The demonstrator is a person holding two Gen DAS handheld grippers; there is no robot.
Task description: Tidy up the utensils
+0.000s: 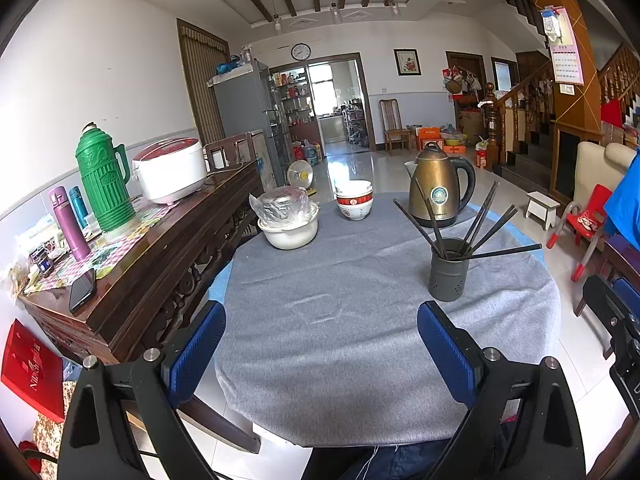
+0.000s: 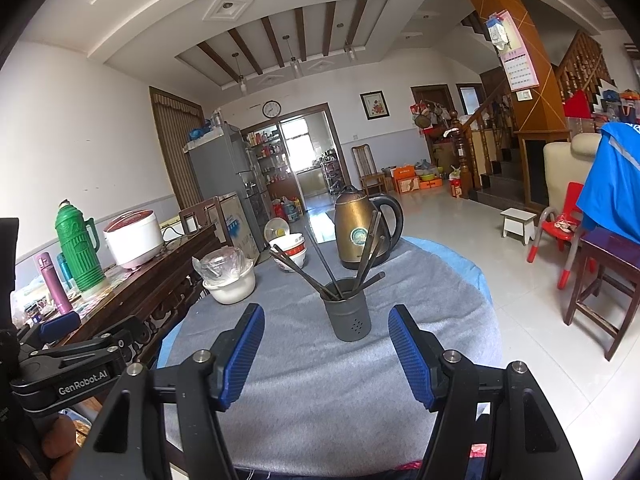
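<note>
A dark grey perforated utensil holder [image 1: 449, 270] [image 2: 347, 309] stands upright on the round table with the grey cloth [image 1: 340, 300] [image 2: 320, 380]. Several dark chopsticks [image 1: 484, 220] [image 2: 320, 268] stand in it and fan outwards. My left gripper [image 1: 320, 344] is open and empty above the near part of the table, left of the holder. My right gripper [image 2: 326, 344] is open and empty, just in front of the holder. The left gripper also shows at the left edge of the right wrist view [image 2: 60, 324].
A brass electric kettle [image 1: 438, 186] [image 2: 360, 228], stacked red-and-white bowls [image 1: 354, 200] [image 2: 290, 252] and a white pot holding a plastic-wrapped dish [image 1: 289, 220] [image 2: 230, 280] stand at the table's far side. A wooden sideboard [image 1: 160, 240] with a green thermos and rice cooker stands left.
</note>
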